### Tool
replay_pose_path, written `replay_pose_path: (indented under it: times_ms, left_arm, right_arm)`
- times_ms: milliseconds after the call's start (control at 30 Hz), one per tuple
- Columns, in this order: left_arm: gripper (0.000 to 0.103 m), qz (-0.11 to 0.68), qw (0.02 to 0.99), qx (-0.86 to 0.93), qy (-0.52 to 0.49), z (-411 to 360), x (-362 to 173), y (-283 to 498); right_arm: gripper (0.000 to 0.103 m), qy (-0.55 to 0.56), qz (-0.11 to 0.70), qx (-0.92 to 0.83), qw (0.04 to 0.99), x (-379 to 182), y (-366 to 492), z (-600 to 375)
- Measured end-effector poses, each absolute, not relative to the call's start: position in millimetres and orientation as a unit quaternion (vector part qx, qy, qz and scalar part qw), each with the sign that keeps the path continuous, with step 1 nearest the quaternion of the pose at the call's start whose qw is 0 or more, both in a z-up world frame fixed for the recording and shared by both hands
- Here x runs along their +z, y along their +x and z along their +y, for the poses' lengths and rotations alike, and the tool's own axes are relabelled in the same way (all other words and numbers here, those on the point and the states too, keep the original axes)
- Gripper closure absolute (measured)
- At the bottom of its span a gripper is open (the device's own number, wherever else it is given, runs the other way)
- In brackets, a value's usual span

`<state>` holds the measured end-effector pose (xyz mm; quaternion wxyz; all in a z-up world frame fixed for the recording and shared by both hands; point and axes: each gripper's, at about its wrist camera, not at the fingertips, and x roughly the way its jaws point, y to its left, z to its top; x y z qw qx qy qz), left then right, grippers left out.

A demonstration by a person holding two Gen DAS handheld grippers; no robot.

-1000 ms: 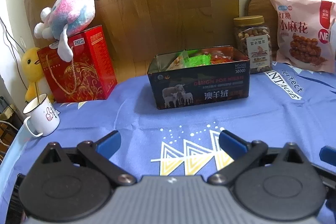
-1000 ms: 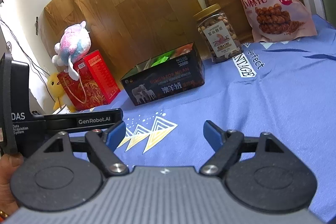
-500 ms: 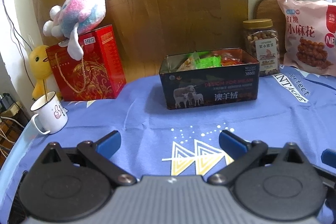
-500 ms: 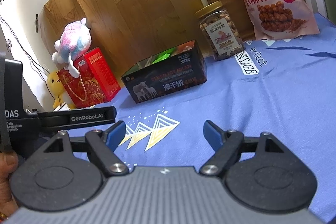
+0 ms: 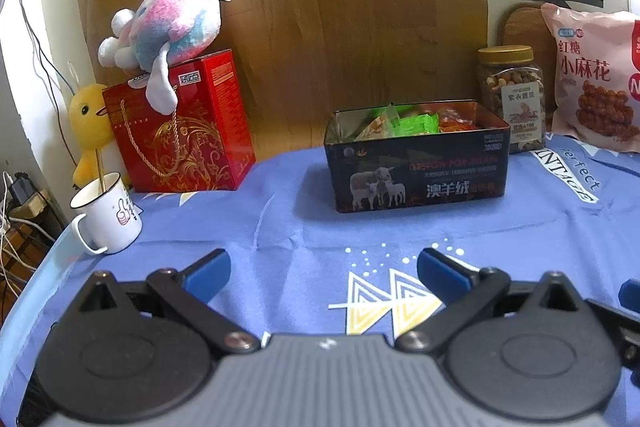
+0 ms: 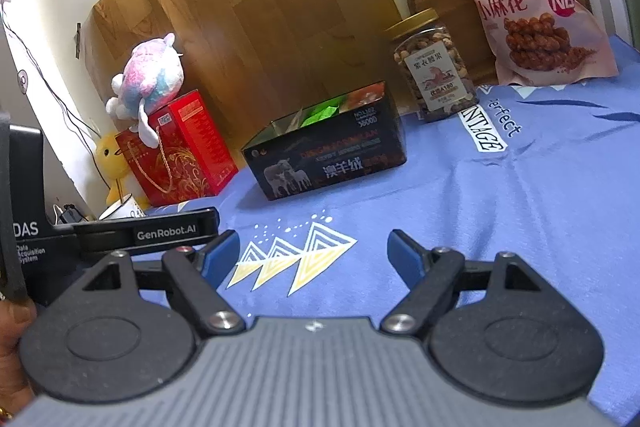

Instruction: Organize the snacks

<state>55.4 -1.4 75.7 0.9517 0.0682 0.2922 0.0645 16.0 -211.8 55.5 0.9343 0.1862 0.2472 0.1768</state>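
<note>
A black tin box (image 5: 418, 167) with sheep printed on it stands on the blue cloth and holds several snack packets (image 5: 416, 123), green and orange. It also shows in the right wrist view (image 6: 328, 159). A nut jar (image 5: 512, 95) with a gold lid and a pink snack bag (image 5: 596, 79) stand behind it to the right; the right wrist view shows the jar (image 6: 434, 67) and the bag (image 6: 528, 3) too. My left gripper (image 5: 324, 271) is open and empty, well short of the box. My right gripper (image 6: 314, 253) is open and empty above the cloth.
A red gift box (image 5: 180, 127) with a plush toy (image 5: 164, 27) on top stands at the left, a yellow duck toy (image 5: 88, 131) beside it. A white mug (image 5: 108, 215) sits near the table's left edge. The left gripper's body (image 6: 112, 235) shows left in the right wrist view.
Both grippers have drawn back slightly and shifted left, so the box and the items behind it sit further right in the left view. Both stay open and empty.
</note>
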Motion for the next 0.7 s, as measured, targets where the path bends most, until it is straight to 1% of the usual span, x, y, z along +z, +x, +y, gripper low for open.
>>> replay_pose_path:
  times_ms: [700]
  left_arm:
    - [0.000,0.282,0.953,0.077,0.080,0.0,76.7,50.2]
  right_arm:
    - [0.020,0.184,0.247,0.179,0.934,55.7,15.4,-210.2]
